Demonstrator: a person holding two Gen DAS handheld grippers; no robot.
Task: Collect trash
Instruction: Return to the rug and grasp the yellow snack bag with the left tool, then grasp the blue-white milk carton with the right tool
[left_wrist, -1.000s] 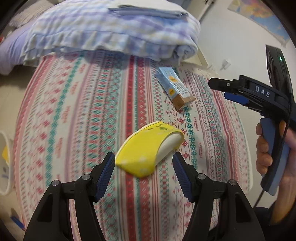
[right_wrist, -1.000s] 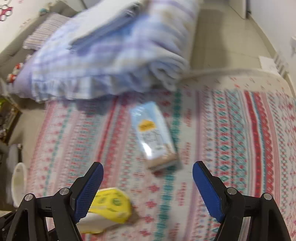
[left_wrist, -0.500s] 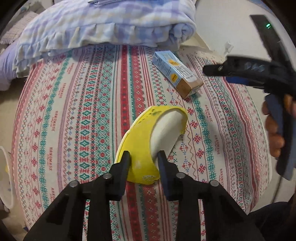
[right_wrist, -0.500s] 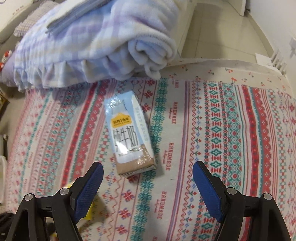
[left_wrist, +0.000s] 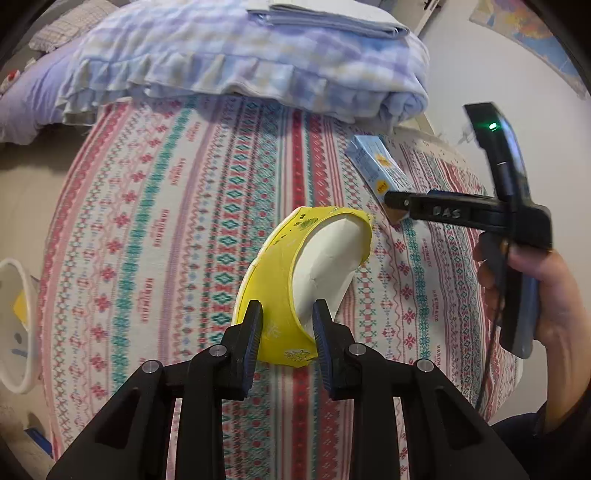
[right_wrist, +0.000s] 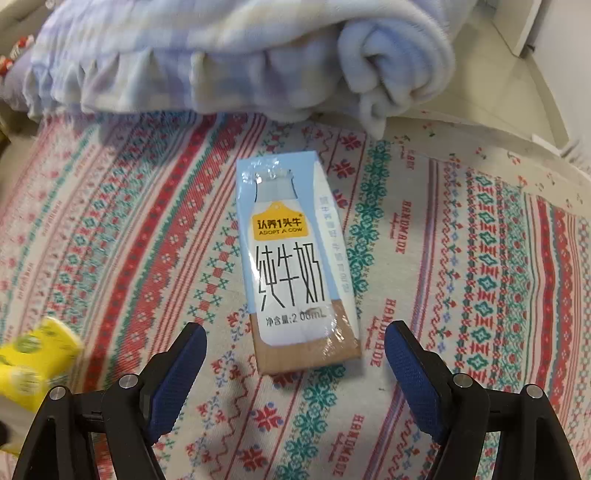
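Since the earlier frames the left gripper (left_wrist: 286, 328) had gone from straddling the crushed yellow paper cup (left_wrist: 295, 273) with its jaws apart to clenching them on the cup's near rim, while the right gripper (right_wrist: 293, 354) had moved in close over the milk carton (right_wrist: 295, 258). In the left wrist view the cup sat at centre frame, pinched at its flattened lower edge, probably because that thin fold was the easiest part to bite; whether it was already clear of the patterned bedspread (left_wrist: 166, 221) could not be told. The right gripper's jaws stood wide apart, straddling the brown near end of the carton, which lay flat at centre frame, just below the folded blanket (right_wrist: 221, 55). That spread looked chosen to clear the carton's width before closing. A white bin (left_wrist: 14, 325) showed at the left edge, a likely destination.
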